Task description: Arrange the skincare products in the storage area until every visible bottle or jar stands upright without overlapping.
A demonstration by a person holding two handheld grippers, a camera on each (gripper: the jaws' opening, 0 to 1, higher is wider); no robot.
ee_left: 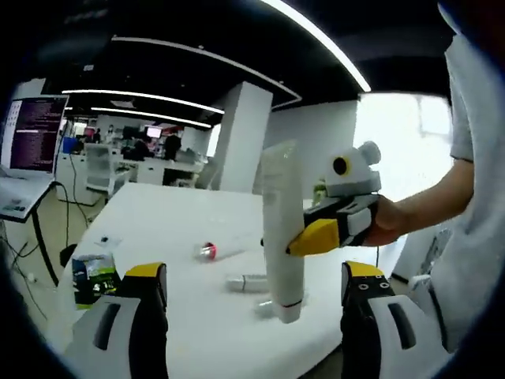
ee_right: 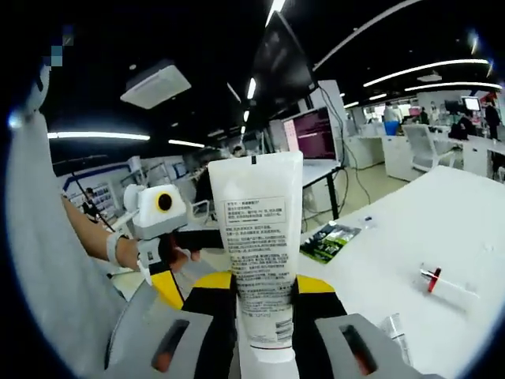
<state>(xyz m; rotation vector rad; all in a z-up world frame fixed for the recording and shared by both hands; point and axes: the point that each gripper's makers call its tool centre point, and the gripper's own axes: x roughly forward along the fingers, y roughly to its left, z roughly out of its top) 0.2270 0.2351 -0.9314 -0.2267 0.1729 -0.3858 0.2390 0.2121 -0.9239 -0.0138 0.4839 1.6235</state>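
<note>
Tube | clamped in right gripper fingers, cap down | left gripper fingers apart, empty | seat cap flat on counter, clear of bottle, before release.

- A white table spans the lower centre of the left gripper view.
- A white pillar stands at upper centre.
- Light strips cross the dark ceiling.
- A monitor glows at far left.
- A bright window sits right.
</note>
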